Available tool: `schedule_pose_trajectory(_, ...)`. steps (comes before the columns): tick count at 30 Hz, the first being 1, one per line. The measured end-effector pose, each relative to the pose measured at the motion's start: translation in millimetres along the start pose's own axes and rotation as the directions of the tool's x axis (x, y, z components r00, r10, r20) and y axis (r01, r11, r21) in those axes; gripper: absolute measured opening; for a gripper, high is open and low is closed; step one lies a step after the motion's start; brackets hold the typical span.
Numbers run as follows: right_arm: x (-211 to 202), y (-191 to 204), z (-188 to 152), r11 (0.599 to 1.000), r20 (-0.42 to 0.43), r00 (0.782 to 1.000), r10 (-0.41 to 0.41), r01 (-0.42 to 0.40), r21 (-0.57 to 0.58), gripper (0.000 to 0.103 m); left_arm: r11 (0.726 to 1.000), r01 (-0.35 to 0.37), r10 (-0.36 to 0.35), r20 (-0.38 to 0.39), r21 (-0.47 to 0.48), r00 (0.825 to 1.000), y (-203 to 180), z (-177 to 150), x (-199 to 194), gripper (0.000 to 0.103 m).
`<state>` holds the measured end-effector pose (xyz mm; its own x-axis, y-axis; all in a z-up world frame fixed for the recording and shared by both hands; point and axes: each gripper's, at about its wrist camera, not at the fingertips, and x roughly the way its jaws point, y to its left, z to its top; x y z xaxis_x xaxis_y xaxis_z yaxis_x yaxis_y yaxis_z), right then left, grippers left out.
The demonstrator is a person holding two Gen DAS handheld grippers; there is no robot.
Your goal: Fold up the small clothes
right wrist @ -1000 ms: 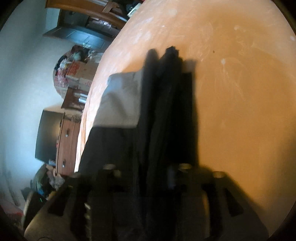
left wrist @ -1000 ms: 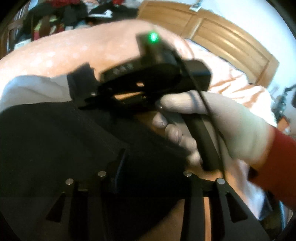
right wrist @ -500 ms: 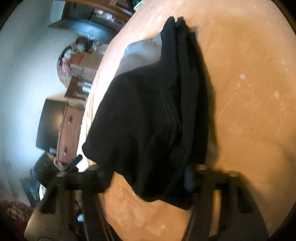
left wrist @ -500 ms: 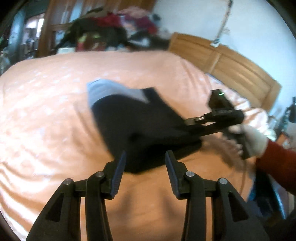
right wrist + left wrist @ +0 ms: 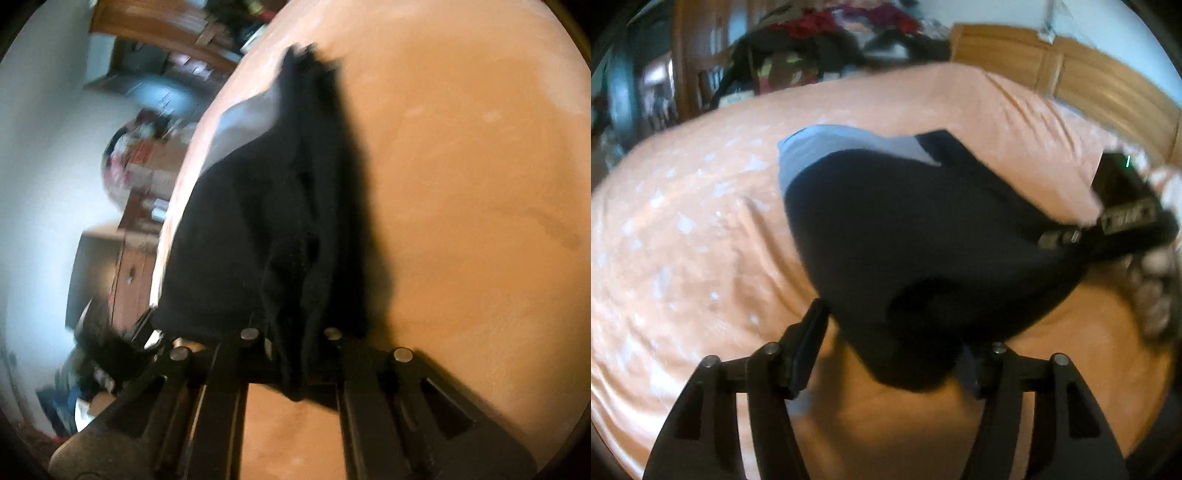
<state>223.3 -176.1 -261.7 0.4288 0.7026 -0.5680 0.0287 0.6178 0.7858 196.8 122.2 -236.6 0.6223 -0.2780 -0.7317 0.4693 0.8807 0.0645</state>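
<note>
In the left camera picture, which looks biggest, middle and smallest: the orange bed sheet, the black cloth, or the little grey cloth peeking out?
1. Orange bed sheet, biggest by far.
2. Black cloth garment, middle, though it's close to the camera, which makes it look bigger.
3. Grey cloth, smallest; part is hidden under the black one.

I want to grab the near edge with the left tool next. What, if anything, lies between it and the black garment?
Nothing visible. The left tool is open with the black garment hanging right at its fingers, over bare orange bedsheet. The right tool grips the garment's other side.
</note>
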Motion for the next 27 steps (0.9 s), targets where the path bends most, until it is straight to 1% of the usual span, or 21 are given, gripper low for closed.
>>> schedule_pose_trajectory(1, 0, -6, 2, 1.000, -0.010, 1.000, 0.015, -0.015, 0.010, 0.002, 0.999, -0.020, 0.021, -0.015, 0.026, 1.000, 8, -7, -4, 0.060)
schedule_pose_trajectory(2, 4, -4, 1, 1.000, -0.038, 0.999, 0.017, -0.017, -0.009, 0.002, 0.999, -0.019, 0.020, -0.029, 0.037, 0.999, 13, -12, -3, 0.063)
schedule_pose_trajectory(3, 12, 1, -2, 0.999, -0.069, 0.998, -0.006, 0.003, -0.047, 0.002, 0.999, -0.018, 0.019, -0.051, 0.035, 0.999, 22, -21, 0, 0.066)
schedule_pose_trajectory(4, 15, 3, -3, 0.999, -0.071, 0.997, -0.014, 0.010, -0.052, 0.002, 1.000, -0.005, 0.006, -0.064, 0.018, 0.998, 27, -25, 3, 0.067)
schedule_pose_trajectory(6, 10, -2, -2, 1.000, -0.054, 0.999, -0.008, 0.006, -0.030, 0.002, 1.000, 0.012, -0.012, -0.051, 0.007, 0.999, 28, -25, 2, 0.066)
schedule_pose_trajectory(8, 2, 5, -4, 0.999, -0.043, 0.999, -0.034, 0.033, -0.039, 0.004, 0.998, 0.068, -0.068, -0.041, 0.015, 0.997, 23, -23, -9, 0.052)
schedule_pose_trajectory(9, -5, 17, -4, 0.997, -0.033, 0.998, -0.046, 0.044, -0.066, 0.004, 0.994, 0.099, -0.098, -0.035, 0.036, 0.995, 18, -24, -21, 0.046)
schedule_pose_trajectory(10, -11, 27, -5, 0.995, -0.022, 0.999, -0.046, 0.043, -0.090, 0.004, 0.992, 0.119, -0.118, -0.018, 0.050, 0.993, 16, -25, -34, 0.046)
schedule_pose_trajectory(11, -18, 37, -7, 0.994, -0.009, 0.999, -0.032, 0.031, -0.107, 0.004, 0.986, 0.165, -0.166, 0.036, 0.040, 0.985, 18, -24, -57, 0.046)
schedule_pose_trajectory(13, -25, 46, -9, 0.993, 0.009, 1.000, -0.006, 0.007, -0.114, 0.004, 0.980, 0.197, -0.197, 0.130, 0.007, 0.972, 24, -17, -87, 0.046)
schedule_pose_trajectory(15, -21, 40, -14, 0.995, -0.002, 1.000, 0.000, 0.000, -0.098, 0.004, 0.979, 0.204, -0.193, 0.230, -0.022, 0.954, 31, -1, -104, 0.046)
schedule_pose_trajectory(16, -16, 34, -15, 0.997, -0.010, 1.000, -0.007, 0.006, -0.081, 0.004, 0.981, 0.194, -0.182, 0.254, -0.025, 0.950, 32, 7, -103, 0.048)
schedule_pose_trajectory(17, -11, 25, -17, 0.998, -0.021, 1.000, -0.011, 0.009, -0.055, 0.004, 0.985, 0.173, -0.163, 0.254, -0.017, 0.953, 31, 15, -94, 0.049)
schedule_pose_trajectory(19, -4, 2, -23, 1.000, -0.029, 1.000, -0.007, 0.007, -0.012, 0.002, 0.991, 0.134, -0.135, 0.195, 0.020, 0.971, 27, 21, -57, 0.050)
schedule_pose_trajectory(20, -3, -6, -24, 1.000, -0.022, 1.000, 0.004, -0.004, -0.002, 0.000, 0.991, 0.120, -0.126, 0.107, 0.062, 0.986, 20, 16, -27, 0.050)
schedule_pose_trajectory(21, -3, -8, -25, 1.000, -0.015, 1.000, 0.018, -0.018, 0.003, 0.000, 0.989, 0.090, -0.089, -0.013, 0.121, 0.996, 13, 4, 14, 0.053)
schedule_pose_trajectory(22, -3, -10, -26, 1.000, -0.014, 1.000, 0.026, -0.026, 0.003, 0.000, 0.986, 0.090, -0.081, -0.065, 0.143, 0.995, 9, -10, 35, 0.053)
schedule_pose_trajectory(23, -1, -10, -27, 1.000, -0.010, 1.000, 0.016, -0.016, -0.015, 0.000, 0.987, 0.097, -0.092, -0.045, 0.128, 0.995, 11, -17, 40, 0.054)
schedule_pose_trajectory(25, -2, -11, -28, 0.999, -0.001, 1.000, 0.029, -0.029, -0.024, 0.000, 0.988, 0.103, -0.098, -0.052, 0.112, 0.994, 16, -6, 33, 0.056)
schedule_pose_trajectory(26, -3, -14, -28, 0.999, 0.004, 0.999, 0.039, -0.039, -0.025, 0.000, 0.989, 0.098, -0.095, -0.032, 0.110, 0.995, 17, -4, 25, 0.055)
schedule_pose_trajectory(27, -3, -16, -29, 0.998, 0.011, 0.999, 0.046, -0.045, -0.032, 0.000, 0.988, 0.111, -0.109, -0.021, 0.105, 0.994, 17, -4, 19, 0.050)
